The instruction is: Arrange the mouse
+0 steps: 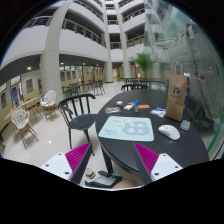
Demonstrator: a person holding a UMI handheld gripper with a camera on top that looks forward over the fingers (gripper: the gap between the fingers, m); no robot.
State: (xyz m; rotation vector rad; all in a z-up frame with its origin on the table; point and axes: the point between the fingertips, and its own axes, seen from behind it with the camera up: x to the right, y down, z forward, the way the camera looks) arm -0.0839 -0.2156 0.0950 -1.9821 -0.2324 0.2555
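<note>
A white mouse [168,131] lies on the dark round table [185,148], just right of a light mouse pad [126,127] with a pale pattern. My gripper [112,160] is held well back from the table's near edge, low and in front of it. Its two fingers [77,157] with magenta pads stand wide apart with nothing between them. The mouse is beyond and to the right of the right finger [147,157].
A brown paper bag [177,98] stands at the table's far right. Small items lie on the table's far side [122,103]. A black chair [78,108] stands left of the table, white wire chairs [22,120] farther left. A green plant [143,67] stands behind.
</note>
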